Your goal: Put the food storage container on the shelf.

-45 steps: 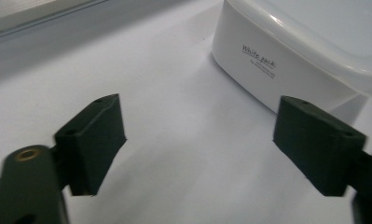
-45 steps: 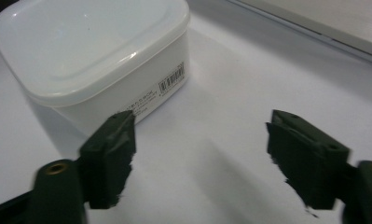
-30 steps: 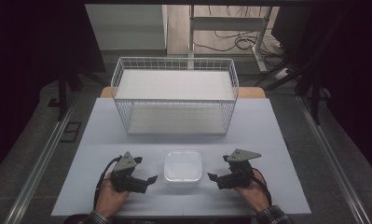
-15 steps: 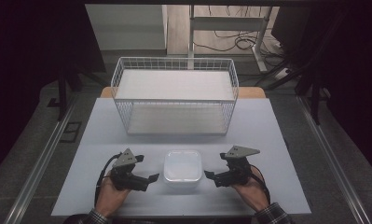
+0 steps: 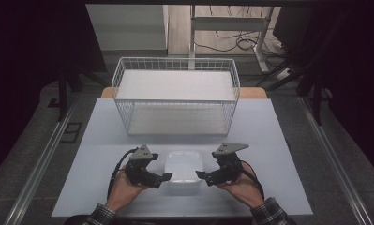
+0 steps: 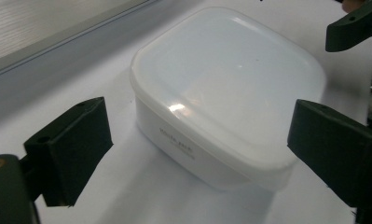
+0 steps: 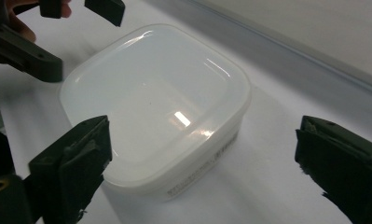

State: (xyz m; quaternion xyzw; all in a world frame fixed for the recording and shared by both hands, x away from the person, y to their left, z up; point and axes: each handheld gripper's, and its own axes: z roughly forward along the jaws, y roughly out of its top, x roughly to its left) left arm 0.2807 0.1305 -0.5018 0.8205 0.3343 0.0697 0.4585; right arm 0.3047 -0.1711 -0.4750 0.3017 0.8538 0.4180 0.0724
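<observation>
The white box [image 5: 184,169] with its lid on sat flat on the surface [image 5: 278,140], near our edge. We held our left claw [image 5: 166,177] and right claw [image 5: 201,176] wide open, one at each side, gripping nothing, so both could squeeze it. The wire basket [image 5: 175,96] waited behind.

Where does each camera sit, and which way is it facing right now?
High view: above the person's side, looking forward and down on the table, box and basket; both hands and grippers show.
Left gripper view: on the left gripper, looking along its open jaws at the box.
Right gripper view: on the right gripper, jaws open, facing the box.
Both gripper views share the box and the opposite gripper.
</observation>
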